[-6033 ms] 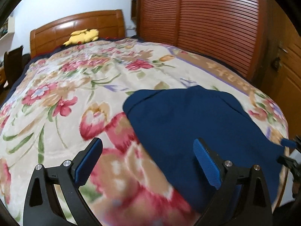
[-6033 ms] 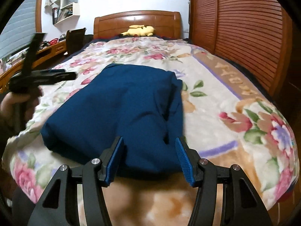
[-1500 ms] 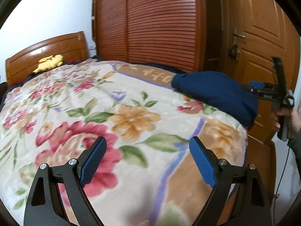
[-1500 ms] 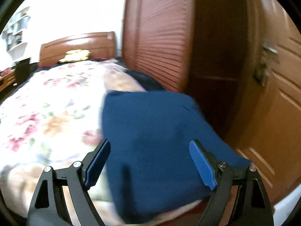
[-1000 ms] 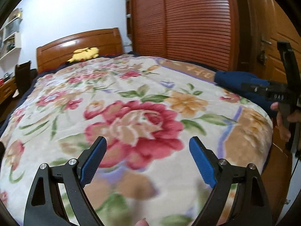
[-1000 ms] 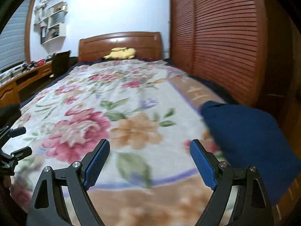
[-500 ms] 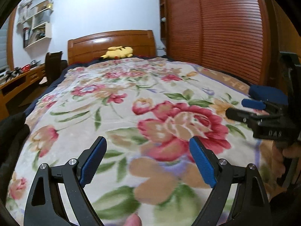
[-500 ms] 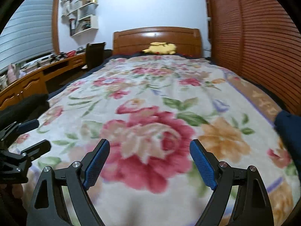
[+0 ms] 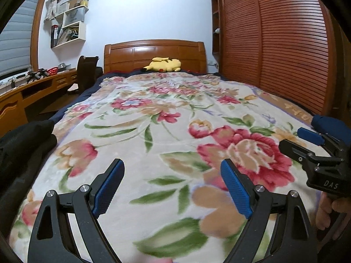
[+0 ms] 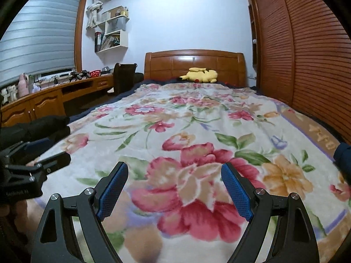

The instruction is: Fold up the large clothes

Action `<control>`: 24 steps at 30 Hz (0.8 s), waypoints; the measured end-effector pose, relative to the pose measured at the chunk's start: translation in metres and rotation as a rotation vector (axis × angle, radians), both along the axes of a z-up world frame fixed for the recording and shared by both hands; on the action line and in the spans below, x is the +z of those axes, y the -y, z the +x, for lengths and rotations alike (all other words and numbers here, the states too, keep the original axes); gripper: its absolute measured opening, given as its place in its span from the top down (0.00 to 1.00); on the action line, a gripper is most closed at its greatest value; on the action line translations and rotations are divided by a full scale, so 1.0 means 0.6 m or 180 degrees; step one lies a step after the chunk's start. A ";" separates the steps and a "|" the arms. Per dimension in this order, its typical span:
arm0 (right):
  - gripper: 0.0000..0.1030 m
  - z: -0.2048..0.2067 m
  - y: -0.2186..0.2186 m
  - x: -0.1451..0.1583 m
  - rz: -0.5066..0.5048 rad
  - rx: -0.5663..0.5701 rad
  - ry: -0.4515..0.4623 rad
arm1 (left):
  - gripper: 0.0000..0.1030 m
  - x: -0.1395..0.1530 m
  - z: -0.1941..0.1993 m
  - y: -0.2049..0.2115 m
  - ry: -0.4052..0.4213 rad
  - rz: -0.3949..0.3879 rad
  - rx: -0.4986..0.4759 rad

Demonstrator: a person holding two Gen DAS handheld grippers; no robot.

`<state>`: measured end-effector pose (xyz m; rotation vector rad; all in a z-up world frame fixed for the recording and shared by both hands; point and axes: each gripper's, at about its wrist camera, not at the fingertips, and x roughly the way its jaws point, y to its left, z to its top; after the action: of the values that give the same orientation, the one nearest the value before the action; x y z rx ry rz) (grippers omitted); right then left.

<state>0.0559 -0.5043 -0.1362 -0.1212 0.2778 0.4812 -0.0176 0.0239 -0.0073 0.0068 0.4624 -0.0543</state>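
Left gripper [image 9: 172,176] and right gripper [image 10: 174,178] jaws wide apart over the bed [image 10: 197,131], nothing between them, blue garment [image 10: 343,155] cut off far right, black clothes [image 9: 19,140] half hidden far left.

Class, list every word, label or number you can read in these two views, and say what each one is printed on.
"DAS": on the black body of the right gripper, in the left wrist view.
Pale lettering on the left gripper, right wrist view: too blurred to read.
Brown characters on the blanket border: not legible.
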 end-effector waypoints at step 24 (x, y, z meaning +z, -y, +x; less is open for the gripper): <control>0.15 0.011 -0.008 -0.007 0.0075 -0.0028 0.0027 | 0.13 -0.009 -0.001 -0.007 0.0005 0.0020 0.0033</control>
<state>0.0623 -0.4995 -0.1402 -0.0989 0.2640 0.4751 -0.0181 0.0279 -0.0127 0.0108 0.4611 -0.0427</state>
